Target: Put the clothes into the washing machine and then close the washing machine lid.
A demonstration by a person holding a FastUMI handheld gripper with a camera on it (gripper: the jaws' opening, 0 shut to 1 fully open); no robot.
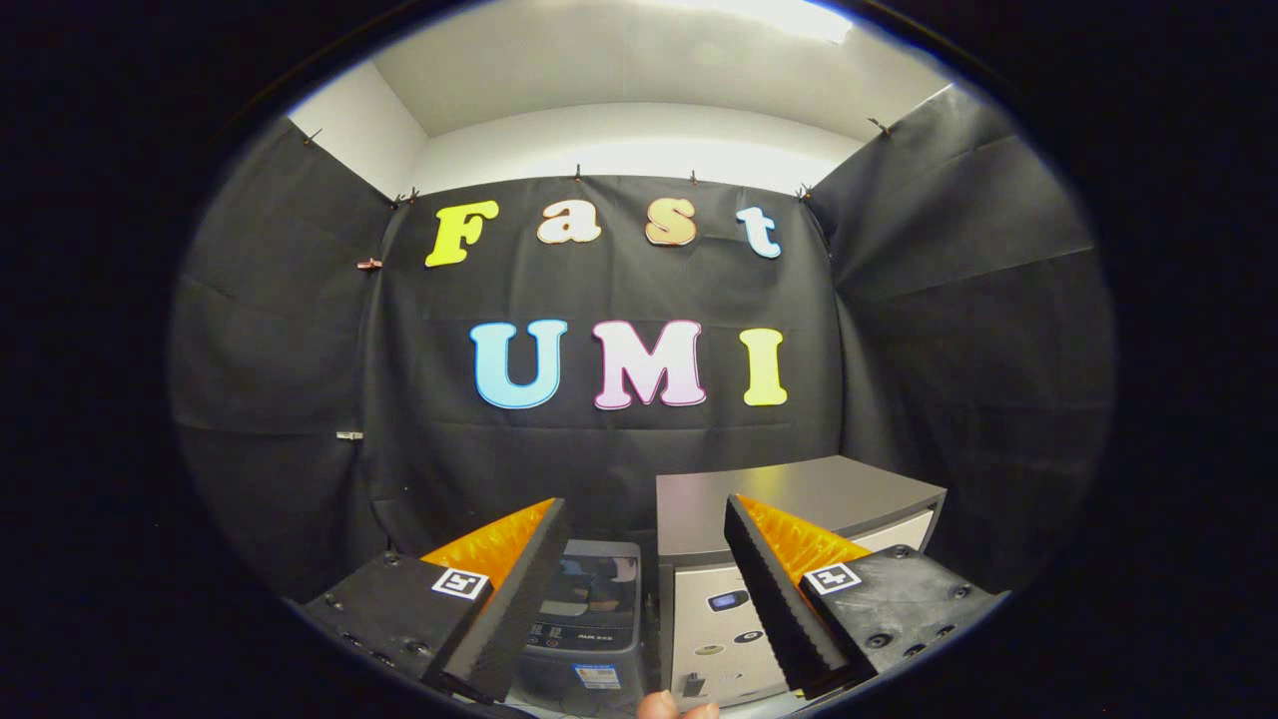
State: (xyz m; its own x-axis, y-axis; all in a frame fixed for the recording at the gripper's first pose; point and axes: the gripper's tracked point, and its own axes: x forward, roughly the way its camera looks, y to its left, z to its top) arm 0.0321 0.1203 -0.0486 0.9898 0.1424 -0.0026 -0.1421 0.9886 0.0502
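One gripper hangs with its two fingers spread wide, nothing between them. Below and beyond them stands one small washing machine, lid down, its lower part cut off. Just beside it is one grey cabinet. A fingertip peeks in, mostly hidden.

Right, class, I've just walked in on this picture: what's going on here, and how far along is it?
A person's fingertip shows at the base of a hand-held gripper, which is raised with its fingers open and nothing between them. Below and ahead, seen between the fingers, stands a small dark washing machine with its glass lid down. Beside it is a pale cabinet with a grey top. The gripper holds no clothes, so the loading appears not to have started.
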